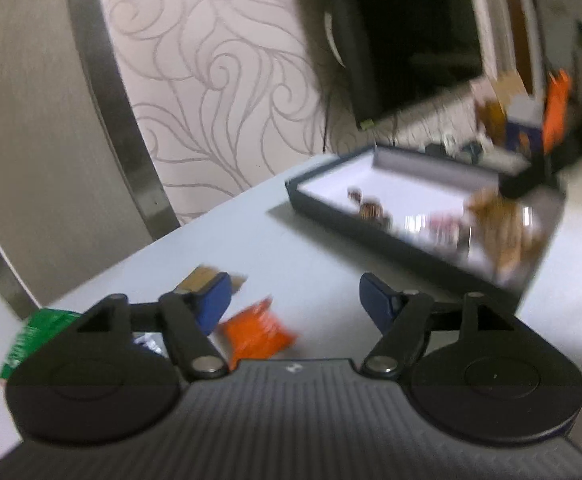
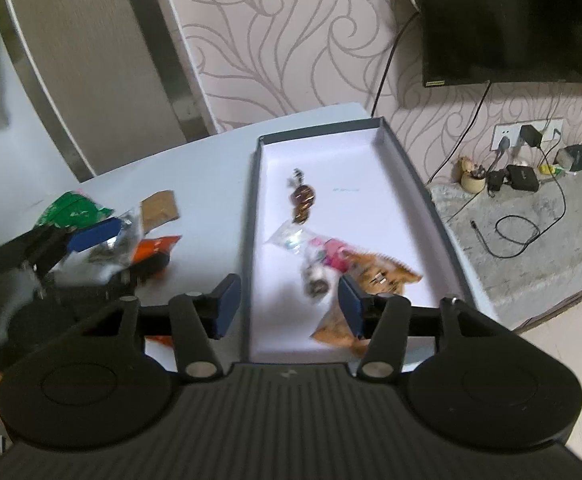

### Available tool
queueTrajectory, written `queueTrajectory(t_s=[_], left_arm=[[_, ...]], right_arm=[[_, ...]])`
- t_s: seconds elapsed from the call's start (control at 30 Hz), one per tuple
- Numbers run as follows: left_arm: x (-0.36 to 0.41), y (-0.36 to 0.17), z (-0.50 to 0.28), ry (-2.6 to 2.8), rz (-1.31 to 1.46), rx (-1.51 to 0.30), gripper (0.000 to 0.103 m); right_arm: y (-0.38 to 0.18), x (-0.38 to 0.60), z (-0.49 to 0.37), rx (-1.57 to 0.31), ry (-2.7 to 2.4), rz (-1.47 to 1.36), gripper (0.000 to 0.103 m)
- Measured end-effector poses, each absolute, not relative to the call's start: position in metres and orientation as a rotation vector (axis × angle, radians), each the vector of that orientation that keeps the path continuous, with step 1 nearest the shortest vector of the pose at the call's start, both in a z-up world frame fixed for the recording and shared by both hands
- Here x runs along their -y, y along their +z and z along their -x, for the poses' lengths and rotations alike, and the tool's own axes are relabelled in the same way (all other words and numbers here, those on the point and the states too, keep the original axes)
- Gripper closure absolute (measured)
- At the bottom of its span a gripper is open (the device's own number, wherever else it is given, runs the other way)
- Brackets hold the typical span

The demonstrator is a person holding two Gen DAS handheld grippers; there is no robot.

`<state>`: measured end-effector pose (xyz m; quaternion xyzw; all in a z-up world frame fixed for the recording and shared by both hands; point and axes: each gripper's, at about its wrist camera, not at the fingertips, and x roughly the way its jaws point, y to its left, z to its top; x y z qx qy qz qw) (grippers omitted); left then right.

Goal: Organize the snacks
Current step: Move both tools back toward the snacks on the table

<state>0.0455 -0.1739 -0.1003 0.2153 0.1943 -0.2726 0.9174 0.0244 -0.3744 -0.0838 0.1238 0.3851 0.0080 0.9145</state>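
Observation:
A dark box with a white inside (image 2: 391, 184) lies on the table and holds several snacks: a brown wrapped candy (image 2: 303, 198), a pink packet (image 2: 333, 252) and orange-brown packets (image 2: 383, 274). The box shows blurred in the left wrist view (image 1: 331, 188). Loose snacks lie left of it: an orange packet (image 1: 257, 330) (image 2: 153, 250), a green packet (image 1: 31, 334) (image 2: 73, 208), a brown one (image 2: 159, 208). My left gripper (image 1: 293, 304) is open over the orange packet; it also shows in the right wrist view (image 2: 119, 240). My right gripper (image 2: 289, 306) is open and empty above the box's near end.
The pale table (image 2: 207, 176) ends near a patterned wall. A dark TV (image 2: 511, 20) hangs at the right. A low shelf (image 2: 531, 216) with chargers and cables stands beyond the box. A metal-framed panel (image 2: 71, 60) is at the left.

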Motion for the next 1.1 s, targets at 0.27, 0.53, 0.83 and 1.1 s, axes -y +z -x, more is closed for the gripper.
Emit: queueTrajectory(t_s=[0.27,0.53,0.83,1.1], left_arm=[[0.157,-0.13,-0.034,-0.664,-0.505,-0.466,0.03],[0.164,-0.135,-0.021,-0.785,-0.56,-0.483,0.03],[0.16,-0.133,-0.031,-0.731,-0.479,-0.528,0.033],[0.149,-0.131,-0.052,-0.812,-0.468,-0.585,0.059]], right_arm=[[-0.081,0.353,0.001,-0.798,0.004,-0.288,0.039],[-0.075,0.35,0.022,-0.792,-0.044,-0.311,0.038],[-0.075,0.336,0.028,-0.806,-0.029,-0.287,0.038],[-0.071,0.312,0.012,-0.824,0.048,-0.249,0.038]])
